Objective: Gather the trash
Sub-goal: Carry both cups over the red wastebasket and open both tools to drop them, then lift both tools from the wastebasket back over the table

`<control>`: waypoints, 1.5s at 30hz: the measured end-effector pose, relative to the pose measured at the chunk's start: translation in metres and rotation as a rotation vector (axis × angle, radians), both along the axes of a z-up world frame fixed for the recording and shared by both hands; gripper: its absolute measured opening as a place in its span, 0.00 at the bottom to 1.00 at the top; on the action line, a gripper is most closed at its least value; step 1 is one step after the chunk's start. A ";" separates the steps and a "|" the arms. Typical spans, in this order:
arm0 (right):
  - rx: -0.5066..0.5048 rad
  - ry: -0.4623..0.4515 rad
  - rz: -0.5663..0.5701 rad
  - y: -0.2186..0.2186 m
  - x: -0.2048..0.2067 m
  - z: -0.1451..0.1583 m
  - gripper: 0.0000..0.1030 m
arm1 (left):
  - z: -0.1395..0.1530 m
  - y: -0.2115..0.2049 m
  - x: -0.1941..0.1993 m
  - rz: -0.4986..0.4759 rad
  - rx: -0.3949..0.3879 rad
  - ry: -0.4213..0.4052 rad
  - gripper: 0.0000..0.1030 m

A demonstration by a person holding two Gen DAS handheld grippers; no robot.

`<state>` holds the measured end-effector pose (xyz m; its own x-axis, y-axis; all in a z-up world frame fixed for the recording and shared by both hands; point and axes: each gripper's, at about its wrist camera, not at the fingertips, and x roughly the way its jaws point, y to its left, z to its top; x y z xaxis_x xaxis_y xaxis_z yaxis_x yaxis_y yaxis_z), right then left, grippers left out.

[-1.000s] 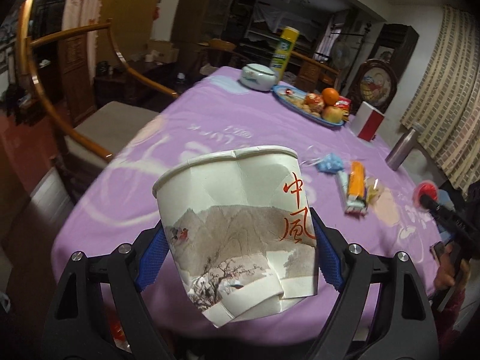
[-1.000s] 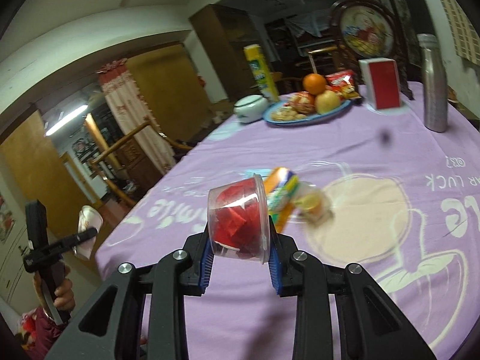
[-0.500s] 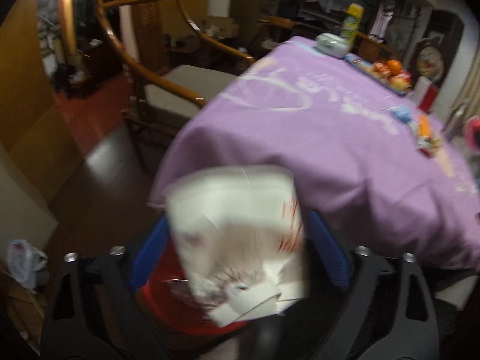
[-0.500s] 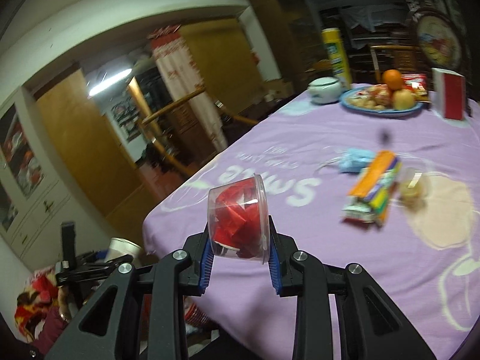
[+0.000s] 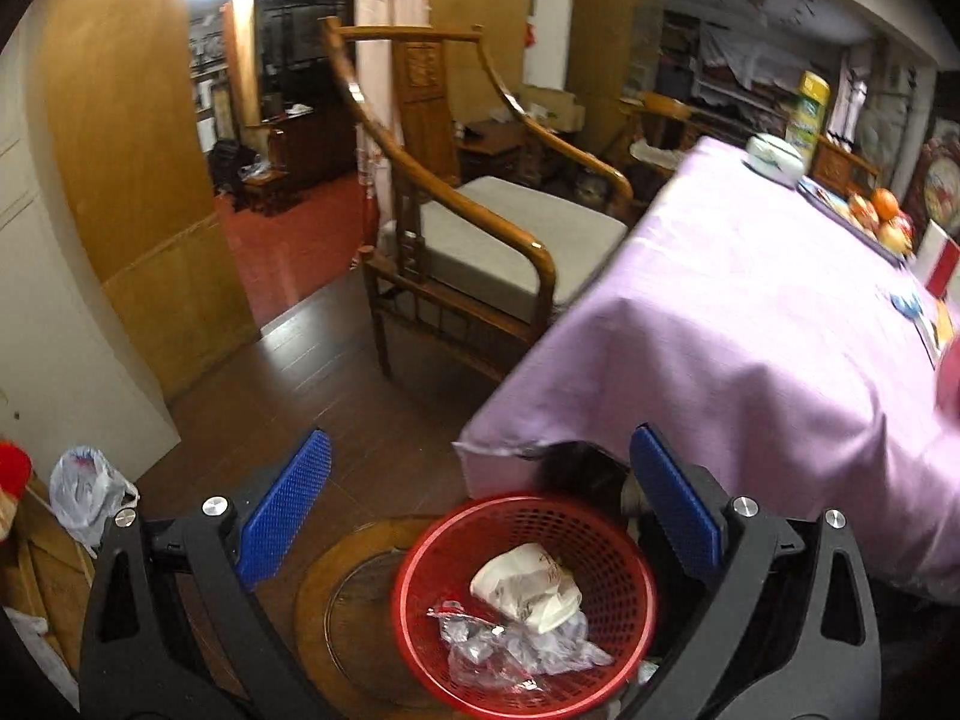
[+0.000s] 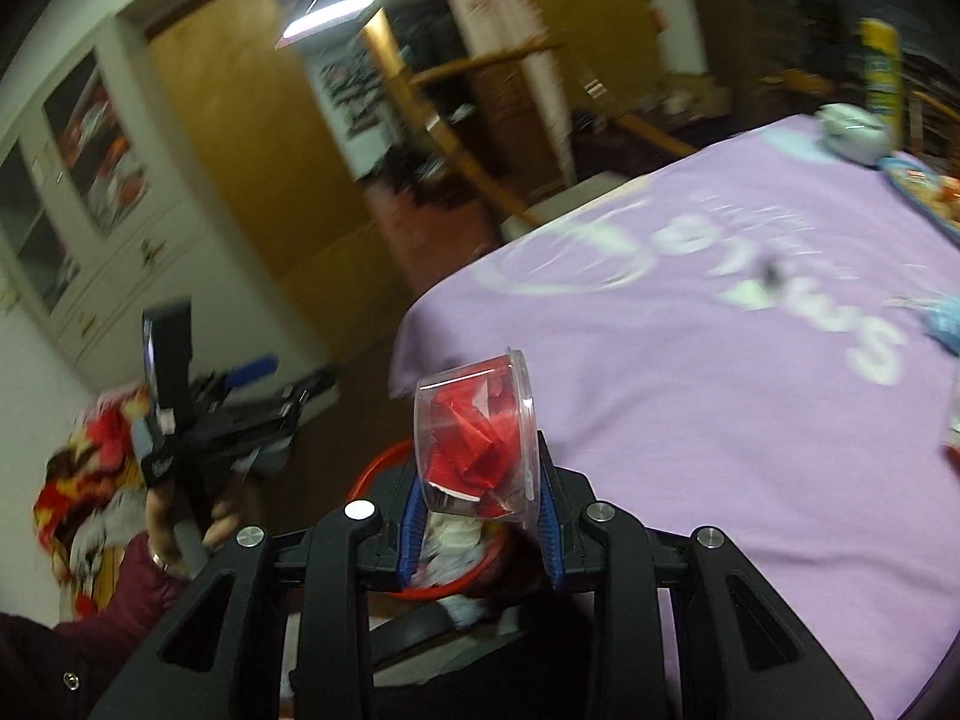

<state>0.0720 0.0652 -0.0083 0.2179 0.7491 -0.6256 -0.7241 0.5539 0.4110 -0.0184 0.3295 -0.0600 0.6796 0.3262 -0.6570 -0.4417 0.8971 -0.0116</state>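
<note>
**Cup in the basket, tub in hand**

Purple tablecloth (image 5: 750, 300) fills the frame toward 2 o'clock. Left gripper (image 5: 480, 516) gapes wide, empty, above the red basket (image 5: 624, 546); paper cup (image 5: 528, 588) lies inside. Right gripper (image 6: 478, 516) clamps a plastic tub (image 6: 477, 432) of red scraps.

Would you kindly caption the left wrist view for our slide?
Open left tongs above the red basket holding the crumpled paper cup beside the purple-clothed table.

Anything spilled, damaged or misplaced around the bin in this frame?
Nothing spilled. The crumpled paper cup lies inside the red basket on plastic wrappers; the right tongs grip a clear cup of red scraps.
</note>
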 end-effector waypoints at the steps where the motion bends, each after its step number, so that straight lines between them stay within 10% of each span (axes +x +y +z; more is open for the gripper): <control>1: -0.016 0.009 0.040 0.018 -0.005 -0.003 0.30 | 0.000 0.003 -0.001 0.018 -0.001 -0.006 0.93; 10: -0.067 0.054 0.281 0.116 -0.033 -0.013 0.31 | -0.010 0.048 -0.034 0.181 0.009 -0.061 0.93; 13: -0.083 0.055 0.306 0.124 -0.037 -0.016 0.48 | -0.011 0.050 -0.038 0.198 0.031 -0.080 0.93; 22: -0.079 0.035 0.199 0.099 -0.019 -0.014 0.53 | -0.008 0.032 -0.034 0.055 0.016 -0.142 0.93; 45: 0.070 -0.134 -0.511 -0.213 0.028 -0.001 0.85 | 0.039 -0.158 0.055 -0.462 -0.133 -0.106 0.93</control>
